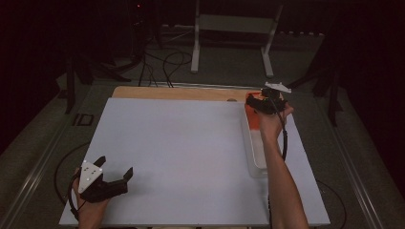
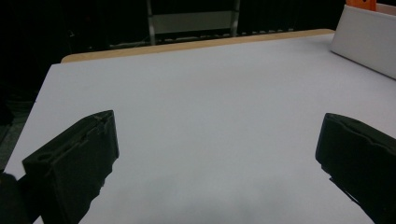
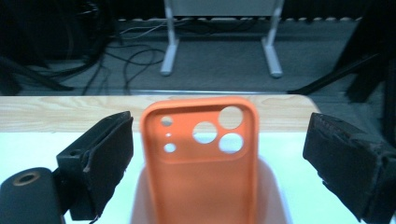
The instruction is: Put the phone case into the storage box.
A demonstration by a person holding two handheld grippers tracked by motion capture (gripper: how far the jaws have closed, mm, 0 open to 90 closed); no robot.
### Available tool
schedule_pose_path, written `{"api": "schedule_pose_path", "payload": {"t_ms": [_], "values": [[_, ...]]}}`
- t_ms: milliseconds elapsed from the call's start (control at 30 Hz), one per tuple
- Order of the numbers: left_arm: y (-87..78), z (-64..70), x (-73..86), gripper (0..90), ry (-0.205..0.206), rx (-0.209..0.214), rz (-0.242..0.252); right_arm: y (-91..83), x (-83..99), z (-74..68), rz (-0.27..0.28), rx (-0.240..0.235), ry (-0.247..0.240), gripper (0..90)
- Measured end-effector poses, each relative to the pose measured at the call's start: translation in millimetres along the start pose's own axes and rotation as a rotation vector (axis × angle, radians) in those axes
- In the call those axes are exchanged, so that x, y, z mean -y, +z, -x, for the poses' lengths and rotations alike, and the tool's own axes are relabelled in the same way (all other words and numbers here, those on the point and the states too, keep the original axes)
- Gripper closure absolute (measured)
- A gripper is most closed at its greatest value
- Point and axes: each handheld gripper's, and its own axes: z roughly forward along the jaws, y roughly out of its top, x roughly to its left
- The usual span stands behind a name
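Near edge of the white surface [image 1: 191, 157]: left gripper [image 1: 114, 176], 2 jaws spread wide, nothing between; farther, at the back right, right gripper [image 3: 219, 158], jaws released either side of an orange phone case [image 3: 201, 172] standing upright in a clear tray [image 1: 255, 152].

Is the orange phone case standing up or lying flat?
Standing up. The orange plastic phone case rises on end from the clear plastic bin, camera holes at top, between the right gripper's open jaws.
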Motion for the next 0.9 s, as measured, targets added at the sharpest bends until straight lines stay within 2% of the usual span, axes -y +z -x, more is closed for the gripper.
{"api": "schedule_pose_path", "payload": {"t_ms": [267, 433, 733, 800, 900], "values": [[1.5, 1.3, 0.0, 0.4, 0.001, 0.004, -0.004, -11.5, 1.8, -0.7, 0.008, -0.072, -0.01, 8.6], [2.3, 2.7, 0.0, 0.4, 0.008, 0.005, -0.007, -20.1, 5.4, -3.7, 0.013, -0.1, -0.045, 8.6], [3.0, 3.4, -0.1, 0.4, 0.011, 0.011, -0.008, -34.7, 10.9, -6.3, 0.022, -0.15, -0.048, 8.6], [3.1, 3.4, 0.0, 0.4, 0.015, 0.013, -0.012, -45.2, 14.6, -7.7, 0.025, -0.169, -0.067, 8.6], [3.1, 3.2, -0.1, 0.4, 0.011, 0.014, -0.01, -50.9, 16.7, -8.4, 0.033, -0.178, -0.074, 8.6]]}}
